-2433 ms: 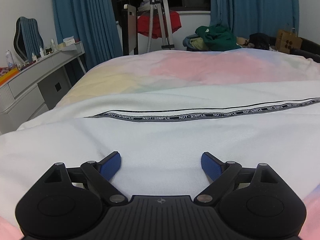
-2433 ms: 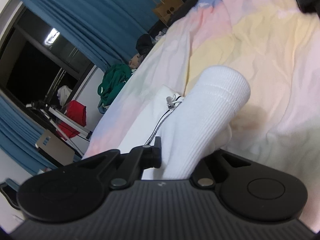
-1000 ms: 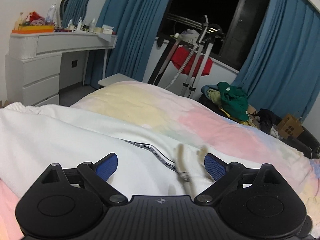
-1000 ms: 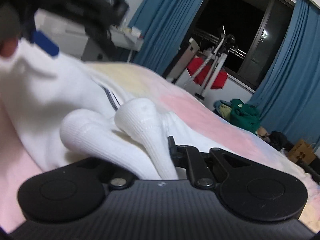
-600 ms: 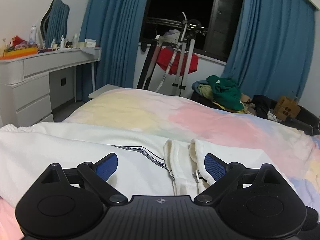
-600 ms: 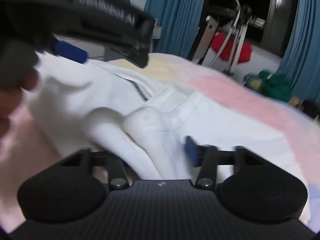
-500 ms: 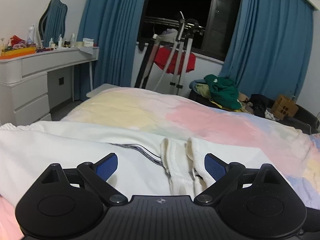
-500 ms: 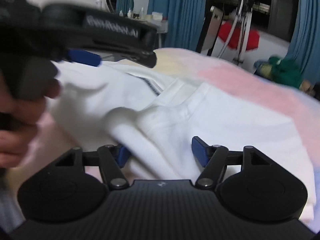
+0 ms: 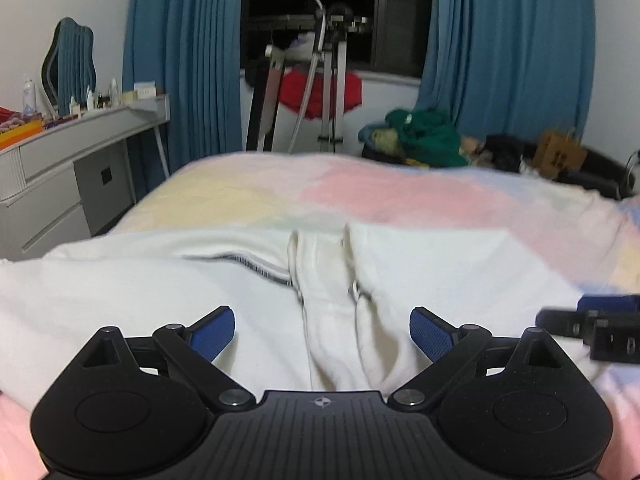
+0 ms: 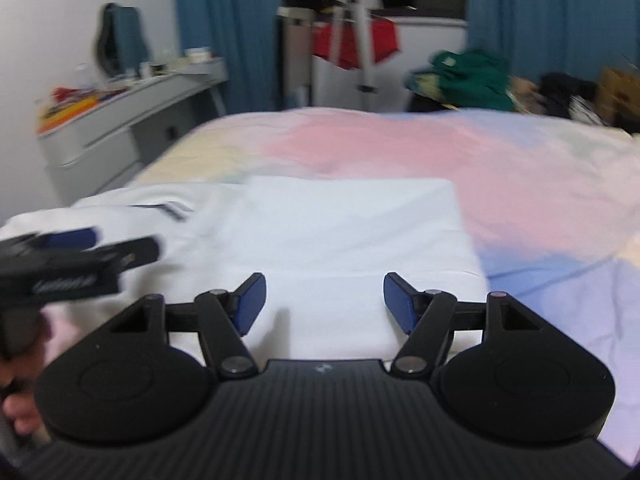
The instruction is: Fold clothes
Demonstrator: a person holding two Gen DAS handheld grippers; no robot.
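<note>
garment (image 9: 400, 272): white, black-striped trim, two drawstrings
state: partly folded flat
place: lower middle of both frames, on the bed

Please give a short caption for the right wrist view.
Open right gripper above folded white garment on pastel bed; left gripper at left.

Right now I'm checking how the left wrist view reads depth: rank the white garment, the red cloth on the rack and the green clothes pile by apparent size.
1. white garment, though nearest the camera
2. red cloth and green clothes pile: too alike to rank
</note>
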